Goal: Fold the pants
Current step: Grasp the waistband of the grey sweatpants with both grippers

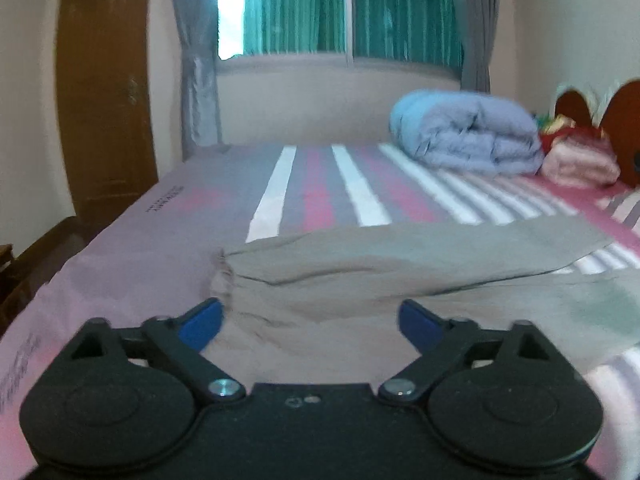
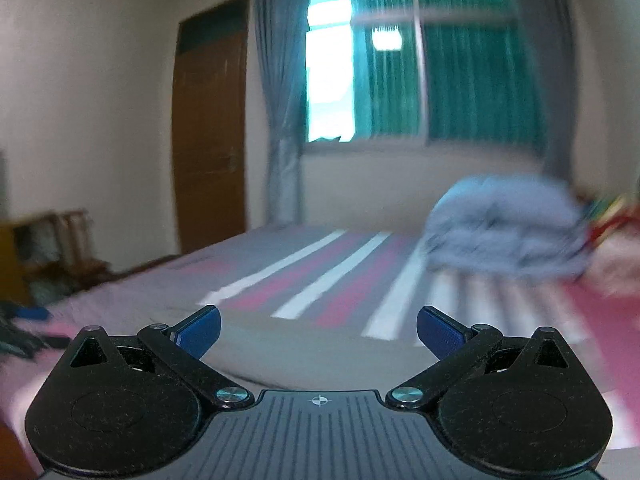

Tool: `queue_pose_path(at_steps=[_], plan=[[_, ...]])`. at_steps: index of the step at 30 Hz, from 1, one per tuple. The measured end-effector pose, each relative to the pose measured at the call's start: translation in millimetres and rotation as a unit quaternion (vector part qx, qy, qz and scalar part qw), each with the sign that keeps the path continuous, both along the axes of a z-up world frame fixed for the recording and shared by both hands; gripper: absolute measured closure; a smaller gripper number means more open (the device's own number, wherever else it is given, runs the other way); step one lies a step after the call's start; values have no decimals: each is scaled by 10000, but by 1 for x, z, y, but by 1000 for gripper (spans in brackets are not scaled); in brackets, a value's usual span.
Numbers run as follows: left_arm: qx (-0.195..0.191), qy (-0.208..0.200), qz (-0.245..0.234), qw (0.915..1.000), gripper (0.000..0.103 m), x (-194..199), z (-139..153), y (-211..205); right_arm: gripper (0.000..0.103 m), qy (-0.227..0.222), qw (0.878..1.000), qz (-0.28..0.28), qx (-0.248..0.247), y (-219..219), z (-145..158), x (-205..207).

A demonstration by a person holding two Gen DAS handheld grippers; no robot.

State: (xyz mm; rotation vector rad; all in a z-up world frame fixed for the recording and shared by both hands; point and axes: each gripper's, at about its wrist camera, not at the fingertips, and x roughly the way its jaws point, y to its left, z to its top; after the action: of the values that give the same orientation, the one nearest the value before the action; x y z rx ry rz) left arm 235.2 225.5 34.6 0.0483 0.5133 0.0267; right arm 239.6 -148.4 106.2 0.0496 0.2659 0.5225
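Grey-brown pants [image 1: 380,280] lie spread across the striped bed, waistband at the left, legs running off to the right. My left gripper [image 1: 310,318] is open, its blue fingertips just above the near edge of the waist part, holding nothing. In the right wrist view, which is blurred, the pants [image 2: 312,356] show as a flat grey cloth right in front of my right gripper [image 2: 318,330], which is open and empty, a little above the cloth.
The bed sheet [image 1: 312,184] has pink, grey and white stripes. A folded blue-grey duvet [image 1: 468,136] and pink bedding [image 1: 580,160] sit at the far right by the headboard. A wooden door [image 2: 208,140], a curtained window [image 1: 352,8] and a wooden shelf [image 2: 48,240] stand beyond the bed.
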Motion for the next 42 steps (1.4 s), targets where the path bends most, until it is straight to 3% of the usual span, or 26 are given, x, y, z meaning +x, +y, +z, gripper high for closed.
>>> queue_pose_path(at_steps=[2, 5, 7, 10, 11, 13, 19, 24, 25, 29, 32, 33, 34, 35, 39, 42], plan=[[80, 255, 22, 9996, 33, 44, -8, 27, 0, 303, 9995, 26, -112, 20, -2, 56], [-46, 558, 104, 9984, 33, 106, -26, 64, 0, 409, 9973, 222, -559, 60, -13, 128], [-116, 699, 141, 9974, 35, 138, -38, 81, 0, 513, 9936, 266, -973, 84, -30, 167], [-77, 860, 55, 9962, 46, 180, -55, 99, 1, 713, 9883, 424, -1279, 114, -64, 217], [-74, 934, -20, 9956, 48, 193, -60, 103, 5, 708, 9871, 491, -1348, 122, -75, 231], [16, 1130, -112, 9935, 54, 218, -73, 112, 35, 772, 9838, 702, -1457, 135, -97, 253], [-359, 1361, -537, 9886, 53, 257, -90, 138, 37, 967, 9730, 1222, -1701, 160, -139, 315], [-801, 1331, -969, 9831, 55, 269, -90, 150, 37, 1180, 9605, 1510, -2018, 174, -160, 343], [-952, 1309, -1076, 9809, 50, 269, -90, 151, 37, 1283, 9576, 1587, -2036, 175, -163, 349], [-908, 1413, -1154, 9790, 48, 274, -101, 152, 37, 1415, 9490, 1891, -2089, 172, -167, 359], [-1012, 1292, -1140, 9798, 64, 276, -105, 157, 40, 1650, 9430, 1931, -2149, 173, -177, 368], [-1013, 1238, -1166, 9802, 75, 275, -105, 157, 49, 1691, 9429, 1925, -2127, 173, -179, 369], [-1009, 1156, -1222, 9806, 80, 273, -103, 157, 79, 1720, 9420, 1981, -2094, 174, -180, 369], [-913, 1010, -1278, 9824, 82, 267, -100, 156, 99, 1720, 9436, 1925, -2076, 173, -177, 368], [-631, 281, -1472, 9867, 85, 240, -76, 158, 100, 1283, 9511, 1830, -2130, 170, -154, 341], [-478, -91, -1635, 9853, 88, 213, -51, 159, 100, 913, 9577, 1791, -2058, 161, -123, 305]])
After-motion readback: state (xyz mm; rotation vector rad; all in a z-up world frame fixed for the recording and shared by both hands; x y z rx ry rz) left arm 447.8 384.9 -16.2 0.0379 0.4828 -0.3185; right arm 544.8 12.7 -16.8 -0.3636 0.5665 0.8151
